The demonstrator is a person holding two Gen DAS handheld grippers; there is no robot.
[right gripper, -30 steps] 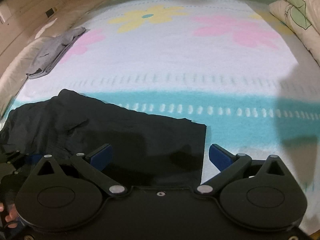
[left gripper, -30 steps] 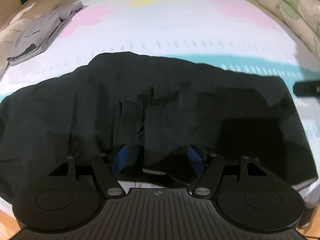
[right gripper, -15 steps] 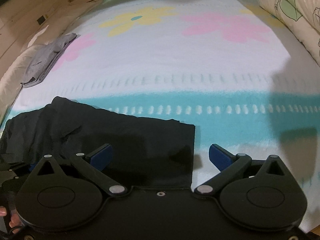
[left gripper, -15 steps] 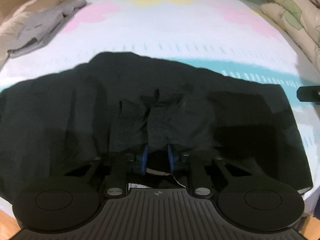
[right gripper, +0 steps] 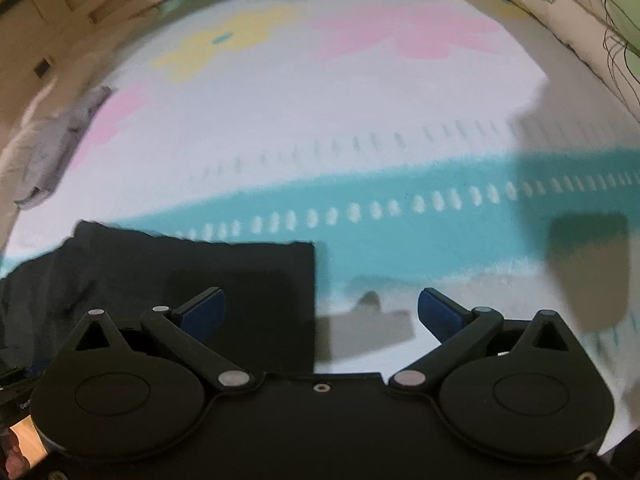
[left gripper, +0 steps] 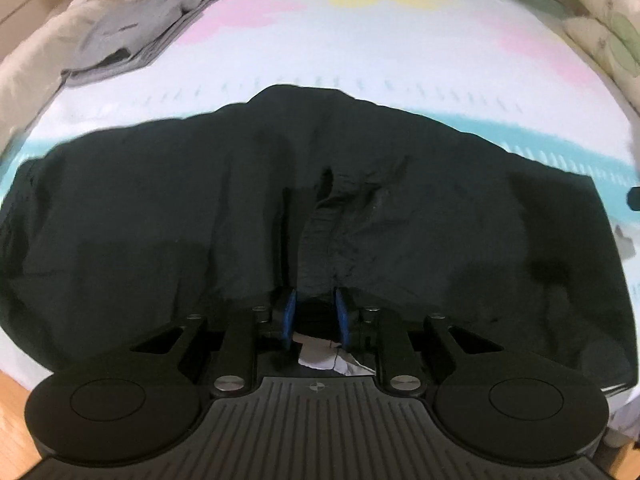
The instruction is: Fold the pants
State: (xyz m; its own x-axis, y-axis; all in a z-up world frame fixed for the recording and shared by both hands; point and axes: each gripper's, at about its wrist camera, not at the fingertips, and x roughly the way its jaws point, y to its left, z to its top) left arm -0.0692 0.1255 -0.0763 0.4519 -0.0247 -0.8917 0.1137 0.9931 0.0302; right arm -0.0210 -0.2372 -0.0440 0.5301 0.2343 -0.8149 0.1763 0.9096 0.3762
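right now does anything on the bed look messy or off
Mostly the black pants: they lie rumpled, with a bunched ridge of fabric rising where the left claw pinches the near edge. A white tag sticks out below. The grey garment far left looks folded.

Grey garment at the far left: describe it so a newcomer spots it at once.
Start from the bed cover, white with pastel flowers and a teal band. The black pants spread over its near edge. The grey garment lies folded at the far left by a pink flower, the only grey piece.
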